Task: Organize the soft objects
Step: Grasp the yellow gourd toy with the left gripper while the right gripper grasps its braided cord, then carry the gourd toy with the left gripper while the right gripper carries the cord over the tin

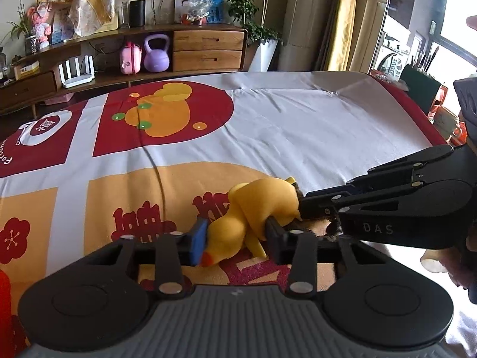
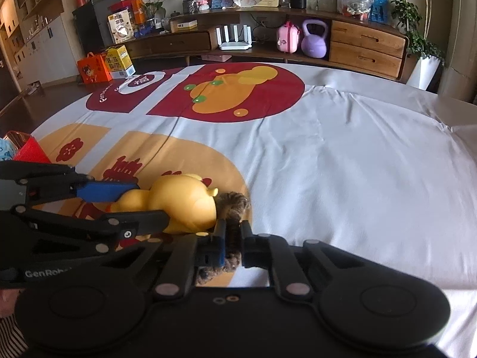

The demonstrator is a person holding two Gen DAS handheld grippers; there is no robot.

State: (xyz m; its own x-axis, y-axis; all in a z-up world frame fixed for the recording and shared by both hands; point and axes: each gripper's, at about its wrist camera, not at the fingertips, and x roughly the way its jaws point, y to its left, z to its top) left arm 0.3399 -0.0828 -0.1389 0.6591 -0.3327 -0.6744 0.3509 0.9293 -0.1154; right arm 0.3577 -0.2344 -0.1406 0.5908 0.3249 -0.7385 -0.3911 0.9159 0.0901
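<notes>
A yellow soft duck toy (image 1: 256, 205) with an orange beak lies on its side on the printed tablecloth (image 1: 298, 119). My left gripper (image 1: 237, 238) is shut on it, the blue pad against its head and the black finger against its body. In the right wrist view the duck (image 2: 184, 203) sits between the left gripper's (image 2: 152, 201) fingers. Just beside the duck's body, my right gripper (image 2: 234, 247) is shut on a brown fuzzy ring (image 2: 234, 204). From the left wrist view the right gripper (image 1: 302, 207) comes in from the right, its tips at the duck's back.
A red container (image 2: 28, 149) stands at the table's left edge. A thin dark cord (image 1: 155, 164) runs across the cloth. The white part of the cloth (image 2: 342, 164) spreads to the right. A wooden sideboard (image 1: 205, 47) with a purple kettlebell (image 1: 156, 55) stands beyond the table.
</notes>
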